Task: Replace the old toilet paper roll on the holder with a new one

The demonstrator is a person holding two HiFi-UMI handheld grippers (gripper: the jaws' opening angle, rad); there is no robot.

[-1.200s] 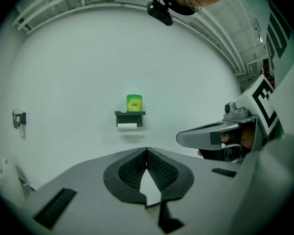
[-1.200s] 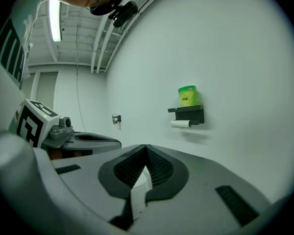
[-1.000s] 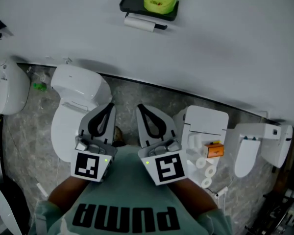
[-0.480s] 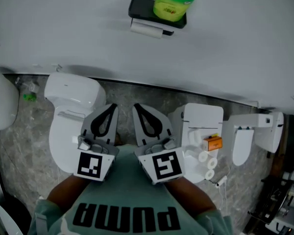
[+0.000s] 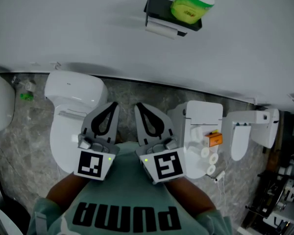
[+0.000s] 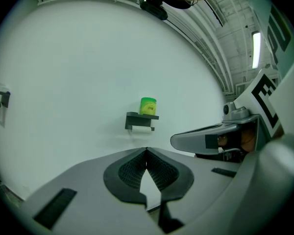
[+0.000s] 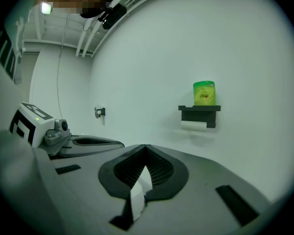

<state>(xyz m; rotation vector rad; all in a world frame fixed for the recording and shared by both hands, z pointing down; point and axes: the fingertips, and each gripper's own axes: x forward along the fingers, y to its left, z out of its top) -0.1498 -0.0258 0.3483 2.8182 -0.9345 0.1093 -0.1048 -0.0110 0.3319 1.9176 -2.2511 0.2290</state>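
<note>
Nearest me, the left gripper and right gripper sit side by side, each with its jaws pressed together on nothing. Below them is a white toilet, with a second toilet to the right. Far off on the wall, the black holder carries the old white roll beneath it and a green-wrapped roll on top, probably the new one. Over the last second the holder has slid rightward in the head view, so I'm still approaching and nothing is within reach.
</note>
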